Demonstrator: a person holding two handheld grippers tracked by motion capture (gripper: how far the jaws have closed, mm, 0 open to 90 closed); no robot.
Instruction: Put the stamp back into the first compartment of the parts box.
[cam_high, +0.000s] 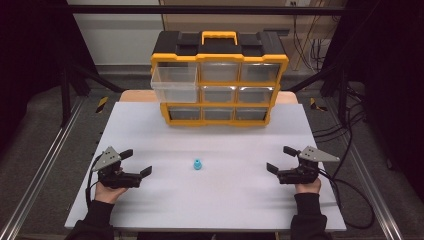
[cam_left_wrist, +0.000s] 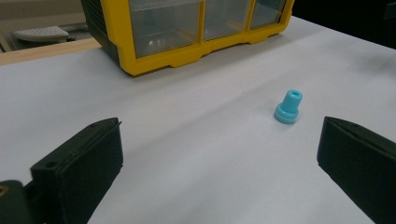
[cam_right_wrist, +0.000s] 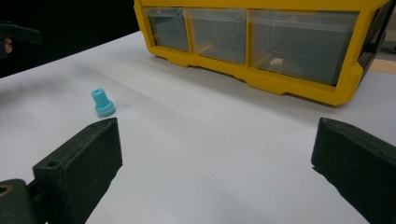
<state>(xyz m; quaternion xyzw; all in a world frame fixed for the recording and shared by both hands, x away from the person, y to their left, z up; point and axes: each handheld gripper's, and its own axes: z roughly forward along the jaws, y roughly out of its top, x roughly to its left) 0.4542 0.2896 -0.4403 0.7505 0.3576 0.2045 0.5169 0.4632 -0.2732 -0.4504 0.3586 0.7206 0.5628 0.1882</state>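
A small light-blue plastic piece (cam_high: 197, 164) stands upright on the white table top (cam_high: 210, 200), about midway between the two hands. In the left gripper view the blue piece (cam_left_wrist: 288, 106) lies ahead and to the right; in the right gripper view the same piece (cam_right_wrist: 102, 103) lies ahead and to the left. My left gripper (cam_high: 136, 163) rests at the table's left side, open, jaws wide apart with nothing between them. At the right side my right gripper (cam_high: 280, 159) is open too and holds nothing.
A yellow and black drawer organiser (cam_high: 219, 75) stands at the back of the table, its top-left clear drawer (cam_high: 174, 83) pulled out. Its lower drawers (cam_right_wrist: 299, 39) look out at the grippers. Metal frame rails and cables (cam_high: 350, 125) run along the table's sides.
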